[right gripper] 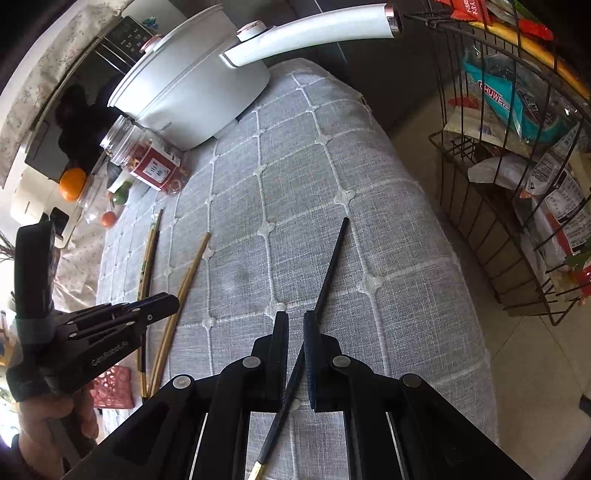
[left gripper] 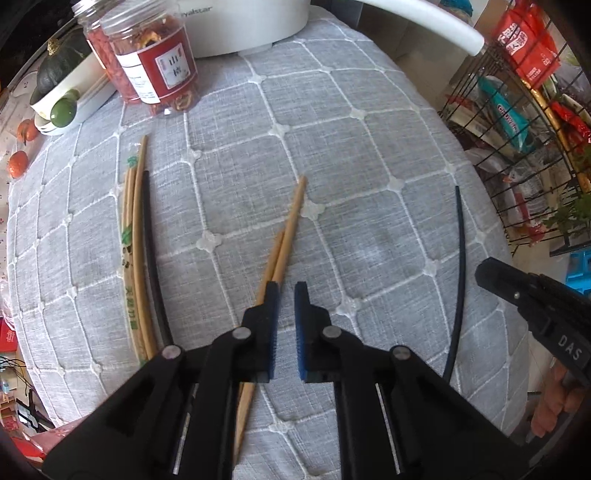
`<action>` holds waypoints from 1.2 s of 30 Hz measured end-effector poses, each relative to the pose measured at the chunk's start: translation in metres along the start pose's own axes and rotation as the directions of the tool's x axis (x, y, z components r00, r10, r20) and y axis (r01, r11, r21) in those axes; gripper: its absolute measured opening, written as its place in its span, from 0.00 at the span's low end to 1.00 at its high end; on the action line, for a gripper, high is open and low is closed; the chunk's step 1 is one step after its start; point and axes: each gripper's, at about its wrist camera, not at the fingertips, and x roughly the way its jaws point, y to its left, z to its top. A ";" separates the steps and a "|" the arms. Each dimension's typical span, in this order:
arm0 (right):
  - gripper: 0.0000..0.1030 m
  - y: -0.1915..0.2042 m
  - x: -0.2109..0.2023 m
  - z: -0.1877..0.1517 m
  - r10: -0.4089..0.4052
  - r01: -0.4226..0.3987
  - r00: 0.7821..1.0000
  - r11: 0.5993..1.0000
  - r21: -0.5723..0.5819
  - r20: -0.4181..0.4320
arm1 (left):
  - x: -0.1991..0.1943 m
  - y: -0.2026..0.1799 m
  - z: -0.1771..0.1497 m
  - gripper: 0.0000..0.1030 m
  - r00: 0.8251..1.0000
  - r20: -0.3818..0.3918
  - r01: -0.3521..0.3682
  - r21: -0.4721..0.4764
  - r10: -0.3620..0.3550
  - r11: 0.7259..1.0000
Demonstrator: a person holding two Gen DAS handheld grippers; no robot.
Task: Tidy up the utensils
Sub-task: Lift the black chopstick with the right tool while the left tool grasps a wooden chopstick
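On the grey checked cloth [left gripper: 369,147] lies a pair of plain wooden chopsticks [left gripper: 293,214]. My left gripper [left gripper: 286,291] hangs just over their near half with its jaws shut; the pair runs under the left finger and nothing shows between the pads. It shows from the side as the left gripper [right gripper: 173,301] in the right wrist view. My right gripper [right gripper: 295,314] is shut on a black chopstick [right gripper: 332,258], which passes between its pads and points away over the cloth. The same black chopstick [left gripper: 460,258] lies at the right of the left wrist view, beside the right gripper [left gripper: 482,271].
A bundle of printed wooden chopsticks [left gripper: 135,229] with one black one [left gripper: 149,229] lies at the left. Two red-labelled jars [left gripper: 159,66], a white pot [left gripper: 240,26] and a tray with a squash [left gripper: 62,70] stand at the back. A wire basket [left gripper: 517,129] of snack packets stands past the cloth's right edge.
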 end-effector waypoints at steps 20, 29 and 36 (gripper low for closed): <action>0.08 0.001 0.006 -0.001 -0.014 0.014 1.000 1.000 -0.003 -0.010 | 0.020 -0.021 0.009 0.09 0.998 -0.028 -0.051 0.067 0.053 0.996; 0.07 0.024 -0.027 -0.004 -0.067 0.071 0.996 0.995 -0.074 0.061 | -0.038 -0.019 -0.026 0.07 0.992 0.117 0.033 0.065 -0.040 0.997; 0.08 0.052 -0.062 -0.011 -0.122 0.138 0.985 0.982 -0.129 0.125 | -0.105 -0.005 -0.071 0.07 0.960 0.257 0.087 0.106 -0.112 0.991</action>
